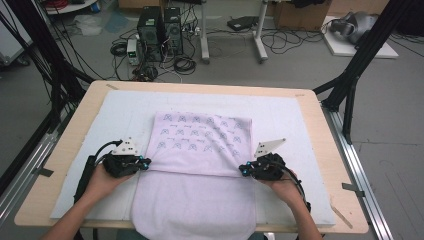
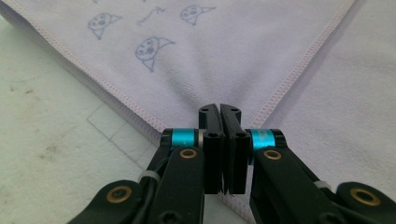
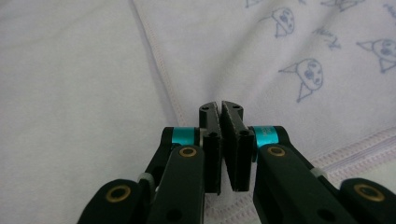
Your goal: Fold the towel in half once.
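A pale lilac towel (image 1: 200, 140) lies on the white mat, its far half folded toward me so the side printed with small blue figures faces up. The plain near part (image 1: 195, 205) hangs over the table's front edge. My left gripper (image 1: 146, 162) is at the flap's near left corner, and in the left gripper view the gripper (image 2: 219, 109) is shut on that hemmed corner of the towel (image 2: 224, 51). My right gripper (image 1: 242, 170) is at the near right corner. In the right gripper view the gripper (image 3: 220, 106) is pinched on the towel (image 3: 261, 46) at its hem.
A white mat (image 1: 290, 120) covers most of the wooden table (image 1: 320, 115). Black frame posts (image 1: 360, 55) stand at both far corners. Computer towers (image 1: 160, 32) and cables sit on the floor beyond the far edge.
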Motion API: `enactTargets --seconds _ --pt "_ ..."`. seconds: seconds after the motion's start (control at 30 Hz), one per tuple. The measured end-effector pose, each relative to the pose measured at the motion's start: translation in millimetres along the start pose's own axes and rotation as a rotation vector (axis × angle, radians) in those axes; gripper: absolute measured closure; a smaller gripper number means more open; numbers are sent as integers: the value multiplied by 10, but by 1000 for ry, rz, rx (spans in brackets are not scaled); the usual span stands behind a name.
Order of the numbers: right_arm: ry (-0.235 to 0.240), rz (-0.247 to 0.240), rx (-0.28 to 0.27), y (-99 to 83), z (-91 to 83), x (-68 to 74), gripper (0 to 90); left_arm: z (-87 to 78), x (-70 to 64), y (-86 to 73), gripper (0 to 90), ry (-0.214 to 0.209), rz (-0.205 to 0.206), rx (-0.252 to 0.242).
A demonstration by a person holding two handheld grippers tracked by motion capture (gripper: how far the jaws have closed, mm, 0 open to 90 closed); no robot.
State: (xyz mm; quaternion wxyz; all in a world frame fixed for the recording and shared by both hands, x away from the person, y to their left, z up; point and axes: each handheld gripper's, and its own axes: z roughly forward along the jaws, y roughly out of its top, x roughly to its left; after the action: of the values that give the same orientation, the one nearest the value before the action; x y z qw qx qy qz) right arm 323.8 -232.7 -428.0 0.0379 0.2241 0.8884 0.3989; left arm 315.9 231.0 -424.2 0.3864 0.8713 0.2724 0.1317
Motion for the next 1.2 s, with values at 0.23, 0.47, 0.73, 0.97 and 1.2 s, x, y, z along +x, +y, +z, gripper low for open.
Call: enactTargets --seconds 0.23,0.47,0.73,0.97,1.2 --pt "1 -19 -46 53 -128 115 868 -95 -56 -15 875 3 8 -19" --pt "11 -34 -91 83 -268 245 868 -242 -178 -66 875 -7 9 -49" --pt "33 -55 -107 23 -369 472 868 -446 -406 -122 874 -8 33 -61" --pt "54 -63 -111 -17 -417 623 866 -527 -511 -173 874 -30 32 -65" --pt "73 -29 -107 -47 -413 567 733 -508 -462 -152 679 -31 14 -59"
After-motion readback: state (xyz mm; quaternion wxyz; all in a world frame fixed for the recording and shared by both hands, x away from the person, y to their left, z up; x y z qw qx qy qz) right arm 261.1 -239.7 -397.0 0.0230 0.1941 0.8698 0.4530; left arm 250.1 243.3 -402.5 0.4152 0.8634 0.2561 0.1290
